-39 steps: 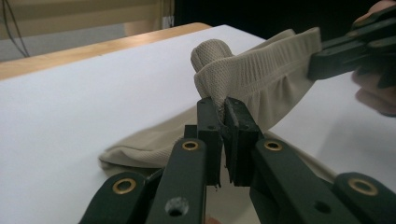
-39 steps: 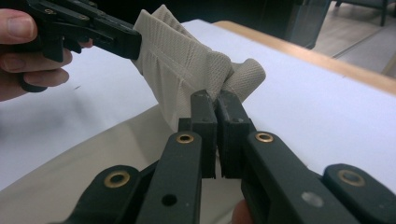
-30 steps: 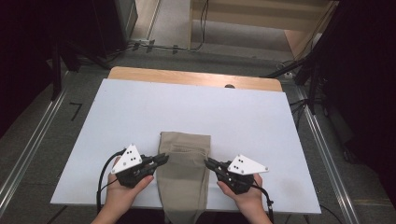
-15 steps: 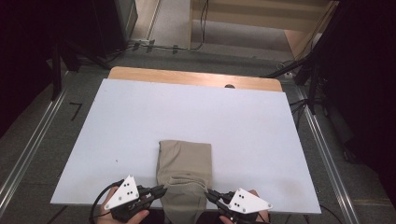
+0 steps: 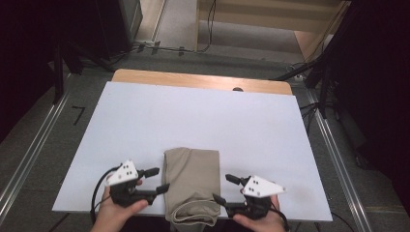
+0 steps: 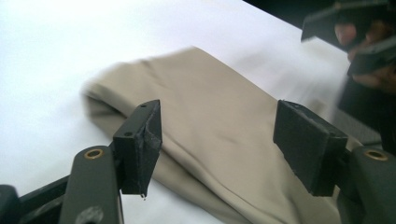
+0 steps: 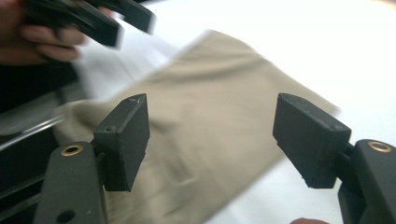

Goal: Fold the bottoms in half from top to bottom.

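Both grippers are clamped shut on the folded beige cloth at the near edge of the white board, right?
Not clamped. The left gripper and right gripper have just been opening; the gripper views show nothing pinched between their pads. The cloth lies free between them at the near edge of the board.

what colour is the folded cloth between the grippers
Plain beige, or khaki, with no pattern: the folded cloth shows best in the high view.
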Tool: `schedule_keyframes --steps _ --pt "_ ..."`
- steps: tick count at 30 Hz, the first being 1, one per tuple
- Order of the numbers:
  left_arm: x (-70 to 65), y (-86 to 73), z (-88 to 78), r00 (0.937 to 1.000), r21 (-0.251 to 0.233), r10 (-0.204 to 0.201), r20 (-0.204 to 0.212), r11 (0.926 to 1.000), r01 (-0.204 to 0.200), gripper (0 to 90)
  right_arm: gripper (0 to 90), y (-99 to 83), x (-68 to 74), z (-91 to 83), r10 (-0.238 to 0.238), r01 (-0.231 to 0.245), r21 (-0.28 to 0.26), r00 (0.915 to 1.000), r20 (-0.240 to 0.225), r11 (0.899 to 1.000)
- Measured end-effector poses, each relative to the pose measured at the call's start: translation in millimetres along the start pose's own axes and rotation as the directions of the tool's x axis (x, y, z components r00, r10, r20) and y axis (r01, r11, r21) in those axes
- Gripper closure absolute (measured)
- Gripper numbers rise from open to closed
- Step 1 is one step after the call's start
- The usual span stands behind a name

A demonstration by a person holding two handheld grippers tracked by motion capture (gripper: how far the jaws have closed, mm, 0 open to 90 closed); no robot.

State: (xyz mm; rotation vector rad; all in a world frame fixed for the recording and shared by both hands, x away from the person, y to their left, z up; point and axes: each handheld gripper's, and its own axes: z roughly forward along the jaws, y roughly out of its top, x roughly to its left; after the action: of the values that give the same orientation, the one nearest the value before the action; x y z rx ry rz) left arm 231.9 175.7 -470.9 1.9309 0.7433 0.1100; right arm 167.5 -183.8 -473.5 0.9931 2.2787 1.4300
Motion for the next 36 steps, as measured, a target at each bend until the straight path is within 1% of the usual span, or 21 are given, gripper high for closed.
schedule_keyframes --steps 1,2,4,7,8,10,12,14,16,18,21,23,24,25,27,28,29,30,32,33,36 --pt "9.9 6.0 5.3 0.9998 0.004 -0.011 -0.015 0.9999 0.011 34.2 26.1 1.9 -5.8 4.7 0.015 -0.015 0.008 0.9998 0.013 1.000" --pt "15.1 9.5 8.7 0.9996 0.001 -0.019 -0.022 0.9998 0.019 34.3 27.2 5.3 -15.3 13.2 0.033 -0.034 0.026 0.9985 0.044 0.999" --pt "28.6 17.5 18.9 0.9984 0.005 -0.033 -0.047 0.9994 0.033 34.3 29.7 10.1 -29.1 26.4 0.045 -0.049 0.057 0.9958 0.080 0.997" --pt "45.3 24.9 37.7 0.9958 0.049 -0.052 -0.075 0.9972 0.056 34.4 34.0 17.1 -49.7 49.2 0.052 -0.061 0.088 0.9943 0.093 0.994" --pt "49.2 26.1 43.5 0.9955 0.064 -0.056 -0.076 0.9961 0.061 35.2 34.3 19.1 -54.9 56.8 0.048 -0.059 0.103 0.9931 0.107 0.993" --pt "55.1 27.3 52.4 0.9939 0.094 -0.054 -0.096 0.9935 0.063 36.8 34.6 22.4 -63.8 72.0 0.055 -0.069 0.138 0.9932 0.102 0.988" --pt "60.9 26.3 59.0 0.9883 0.137 -0.060 -0.140 0.9874 0.079 39.5 35.4 23.8 -72.0 84.5 0.050 -0.070 0.168 0.9915 0.120 0.983" --pt "66.6 23.6 63.0 0.9843 0.172 -0.072 -0.162 0.9800 0.100 40.6 35.5 22.7 -80.5 95.0 0.063 -0.086 0.197 0.9906 0.122 0.977" --pt "69.9 21.0 66.2 0.9848 0.203 -0.064 -0.162 0.9745 0.096 42.3 36.5 20.3 -87.9 101.6 0.075 -0.103 0.212 0.9878 0.137 0.972" --pt "71.2 19.6 68.3 0.9854 0.212 -0.058 -0.160 0.9730 0.092 43.2 37.5 17.7 -94.1 106.1 0.091 -0.119 0.219 0.9866 0.136 0.968" --pt "70.5 19.1 69.4 0.9871 0.213 -0.051 -0.152 0.9736 0.083 47.6 39.7 18.9 -95.8 109.1 0.084 -0.111 0.220 0.9883 0.127 0.969" --pt "68.3 18.2 69.9 0.9890 0.220 -0.040 -0.142 0.9730 0.071 52.7 46.5 18.7 -93.6 110.3 0.058 -0.086 0.227 0.9902 0.127 0.970" --pt "67.7 17.8 70.0 0.9908 0.226 -0.038 -0.130 0.9718 0.067 56.1 51.2 18.4 -92.5 110.1 0.055 -0.082 0.229 0.9908 0.124 0.970" --pt "67.9 17.4 69.9 0.9935 0.235 -0.054 -0.101 0.9691 0.076 62.2 58.4 18.2 -92.2 109.4 0.056 -0.081 0.228 0.9921 0.112 0.970" --pt "68.0 17.0 69.0 0.9942 0.243 -0.063 -0.087 0.9664 0.083 70.3 75.4 16.3 -91.9 107.3 0.087 -0.101 0.226 0.9936 0.072 0.969" --pt "67.8 17.1 68.7 0.9950 0.249 -0.063 -0.078 0.9652 0.080 73.9 80.9 15.2 -91.6 106.6 0.100 -0.108 0.225 0.9939 0.046 0.968" --pt "67.2 17.3 68.6 0.9953 0.244 -0.063 -0.074 0.9666 0.079 78.7 82.6 14.7 -90.6 105.5 0.101 -0.106 0.229 0.9944 0.030 0.968" --pt "67.0 17.9 68.0 0.9957 0.238 -0.060 -0.071 0.9684 0.075 81.1 83.7 14.9 -89.5 104.5 0.089 -0.094 0.232 0.9956 0.030 0.968" --pt "67.2 21.1 65.4 0.9957 0.211 -0.075 -0.053 0.9738 0.085 83.7 84.8 16.8 -85.8 100.4 0.066 -0.072 0.237 0.9973 0.034 0.969" --pt "66.7 24.4 63.4 0.9961 0.193 -0.076 -0.045 0.9777 0.083 84.2 85.0 18.1 -84.4 96.1 0.060 -0.069 0.220 0.9971 0.047 0.973" --pt "66.1 40.2 58.8 0.9980 0.143 -0.053 -0.034 0.9880 0.058 84.8 85.6 27.1 -91.6 74.9 0.109 -0.115 0.121 0.9925 0.056 0.986"
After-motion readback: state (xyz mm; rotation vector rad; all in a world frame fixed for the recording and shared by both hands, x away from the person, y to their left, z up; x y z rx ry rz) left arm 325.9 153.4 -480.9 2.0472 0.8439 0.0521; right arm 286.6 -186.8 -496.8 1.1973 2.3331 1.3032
